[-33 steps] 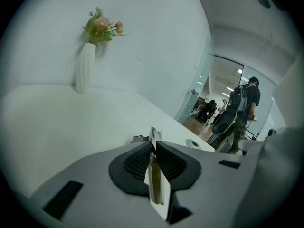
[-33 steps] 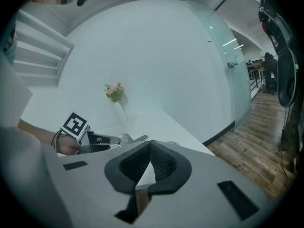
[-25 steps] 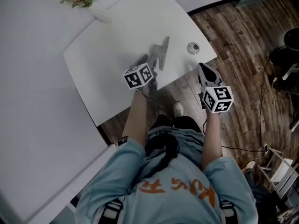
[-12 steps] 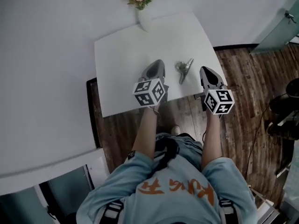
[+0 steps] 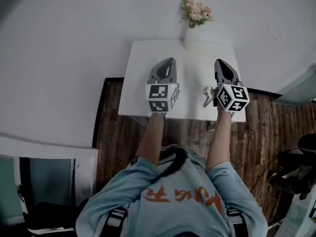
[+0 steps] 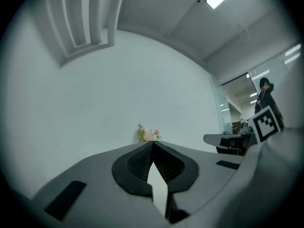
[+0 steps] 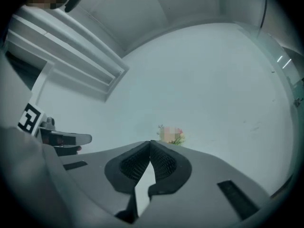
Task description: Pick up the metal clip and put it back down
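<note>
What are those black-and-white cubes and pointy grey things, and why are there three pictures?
No robot here: a person holds a claw in each hand. The cube with squares is part of each one. The top-down picture comes from a camera on the person's head. It shows the left claw and the right claw over a white table. The other two pictures come from small cameras riding on each claw, looking along it. On the table are a shiny metal clip, beside the right claw's cube, and a vase of flowers at the back. Both claws are shut and hold nothing; the left one has just been closing.
</note>
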The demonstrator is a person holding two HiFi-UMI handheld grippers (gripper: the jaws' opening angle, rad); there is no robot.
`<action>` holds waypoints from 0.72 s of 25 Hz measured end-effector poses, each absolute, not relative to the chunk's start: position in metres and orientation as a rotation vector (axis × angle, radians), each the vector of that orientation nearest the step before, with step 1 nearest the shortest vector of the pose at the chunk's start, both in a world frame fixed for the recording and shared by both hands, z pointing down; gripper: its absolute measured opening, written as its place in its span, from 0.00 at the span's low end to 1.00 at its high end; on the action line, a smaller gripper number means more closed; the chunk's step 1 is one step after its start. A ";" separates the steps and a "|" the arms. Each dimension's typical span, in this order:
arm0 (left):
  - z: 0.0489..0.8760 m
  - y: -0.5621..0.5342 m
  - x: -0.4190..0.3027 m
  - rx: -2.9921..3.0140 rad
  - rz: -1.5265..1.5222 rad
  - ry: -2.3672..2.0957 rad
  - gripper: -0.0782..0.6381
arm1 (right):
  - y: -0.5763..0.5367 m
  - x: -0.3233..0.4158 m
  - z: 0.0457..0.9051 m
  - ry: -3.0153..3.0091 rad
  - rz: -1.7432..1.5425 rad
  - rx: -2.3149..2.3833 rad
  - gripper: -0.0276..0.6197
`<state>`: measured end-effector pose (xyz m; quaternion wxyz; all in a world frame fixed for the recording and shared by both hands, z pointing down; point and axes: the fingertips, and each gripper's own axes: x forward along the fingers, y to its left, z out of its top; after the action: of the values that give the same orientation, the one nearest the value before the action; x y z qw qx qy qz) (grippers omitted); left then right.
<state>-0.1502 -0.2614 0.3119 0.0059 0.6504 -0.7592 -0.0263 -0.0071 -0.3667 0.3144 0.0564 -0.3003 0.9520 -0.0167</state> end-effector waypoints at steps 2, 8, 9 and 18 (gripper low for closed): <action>0.301 -0.251 -0.162 1.990 -0.004 -2.486 0.14 | -0.373 -0.015 0.298 2.855 -0.017 -0.947 0.06; 0.306 -0.235 -0.181 1.890 0.035 -2.579 0.14 | -0.339 -0.037 0.307 2.904 0.108 -0.886 0.06; 0.307 -0.237 -0.181 1.879 0.030 -2.584 0.14 | -0.332 -0.040 0.310 2.921 0.142 -0.858 0.06; 0.324 -0.253 -0.162 1.905 0.032 -2.565 0.14 | -0.320 -0.030 0.317 2.984 0.223 -0.785 0.06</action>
<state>-0.1618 -0.2532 0.3238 -0.0270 0.5960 -0.8024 0.0100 -0.0299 -0.3199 0.3166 0.0238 -0.2537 0.9643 0.0719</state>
